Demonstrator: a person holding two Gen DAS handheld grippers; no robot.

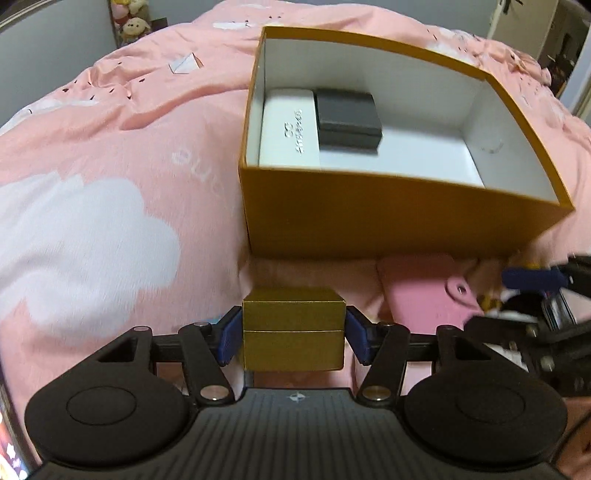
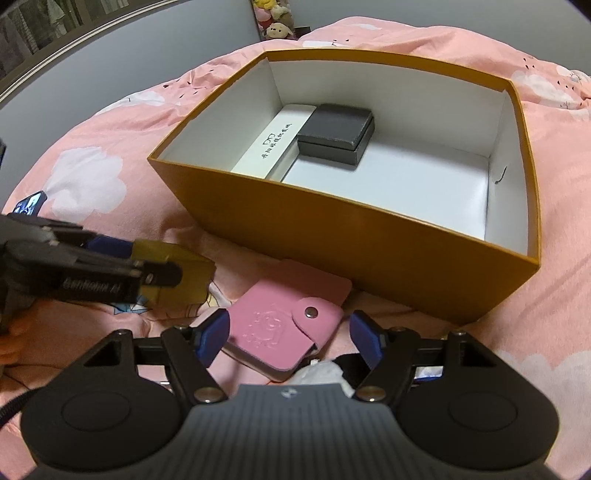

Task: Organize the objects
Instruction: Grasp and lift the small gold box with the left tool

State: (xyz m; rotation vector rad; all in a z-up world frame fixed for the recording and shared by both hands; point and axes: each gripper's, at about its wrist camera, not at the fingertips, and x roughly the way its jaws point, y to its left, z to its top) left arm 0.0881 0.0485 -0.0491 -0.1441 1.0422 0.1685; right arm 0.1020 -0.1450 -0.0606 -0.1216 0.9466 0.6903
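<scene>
My left gripper (image 1: 293, 332) is shut on a small gold box (image 1: 293, 328), held just in front of the big orange box (image 1: 388, 218); the gold box also shows in the right wrist view (image 2: 177, 275). The orange box (image 2: 332, 236) is open and holds a white box (image 1: 290, 129) and a dark grey box (image 1: 347, 120) against its left side. My right gripper (image 2: 290, 339) is open, its blue pads on either side of a pink snap wallet (image 2: 284, 325) lying on the bed. The wallet also shows in the left wrist view (image 1: 424, 295).
Everything lies on a pink bedspread (image 1: 110, 166) with white cloud prints. Something white and crumpled (image 2: 325, 373) lies under my right gripper. Plush toys (image 2: 275, 22) stand on a shelf by the grey wall beyond the bed.
</scene>
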